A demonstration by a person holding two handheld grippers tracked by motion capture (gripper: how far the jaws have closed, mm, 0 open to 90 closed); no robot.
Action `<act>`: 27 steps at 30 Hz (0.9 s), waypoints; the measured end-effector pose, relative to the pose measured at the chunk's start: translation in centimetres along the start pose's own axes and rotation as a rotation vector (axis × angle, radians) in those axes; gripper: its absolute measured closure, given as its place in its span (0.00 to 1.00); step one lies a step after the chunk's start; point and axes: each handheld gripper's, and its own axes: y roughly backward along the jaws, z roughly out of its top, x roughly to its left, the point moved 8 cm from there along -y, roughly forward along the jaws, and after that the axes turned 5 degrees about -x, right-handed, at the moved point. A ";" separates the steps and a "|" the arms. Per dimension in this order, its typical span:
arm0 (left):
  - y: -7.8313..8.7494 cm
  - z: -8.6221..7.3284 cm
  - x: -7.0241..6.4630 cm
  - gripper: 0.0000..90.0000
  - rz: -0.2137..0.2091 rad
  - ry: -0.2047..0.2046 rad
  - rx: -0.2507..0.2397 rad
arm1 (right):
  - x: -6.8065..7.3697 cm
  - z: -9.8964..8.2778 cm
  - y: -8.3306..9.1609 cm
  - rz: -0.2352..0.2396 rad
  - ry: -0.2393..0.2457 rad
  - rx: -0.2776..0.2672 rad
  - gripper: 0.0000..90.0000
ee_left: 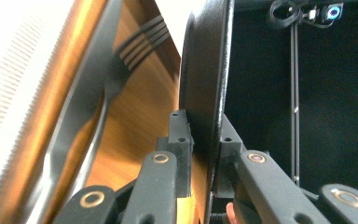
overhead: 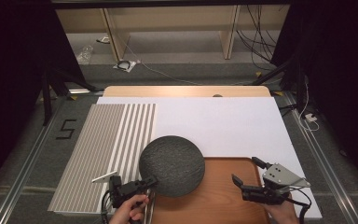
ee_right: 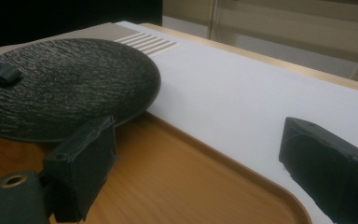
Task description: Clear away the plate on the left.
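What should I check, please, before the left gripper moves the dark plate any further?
1. Left gripper grip on the dark plate: ok, both pads clamp its rim.
2. Plate clear of the wooden tray: ok, the right gripper view shows it raised above the tray.
3. Fork clear of the plate: ok, it lies on the tray beside the plate, not touching.
4. Right gripper free to help: ok, jaws open and empty over the tray.
5. Plate level: cannot tell.
6. White sheet beyond the tray free for set-down: ok, bare.
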 end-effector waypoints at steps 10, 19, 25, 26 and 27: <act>-1.3 -2.2 -0.3 0.90 0.007 -0.010 0.076 | -0.1 0.0 0.1 -0.004 0.001 0.006 0.13; -2.1 -3.8 -0.3 0.90 0.023 -0.034 0.123 | 0.0 0.1 0.0 0.000 0.002 -0.009 0.13; -2.4 -4.8 -0.2 0.90 0.030 -0.041 0.162 | 0.0 0.0 0.0 0.000 0.004 -0.004 0.13; -2.5 -5.0 -0.1 0.90 0.030 -0.052 0.173 | 0.0 0.0 0.0 0.000 0.003 -0.004 0.13; -2.6 -5.1 -0.2 0.90 0.028 -0.049 0.176 | 0.0 0.0 0.0 0.000 0.002 -0.004 0.13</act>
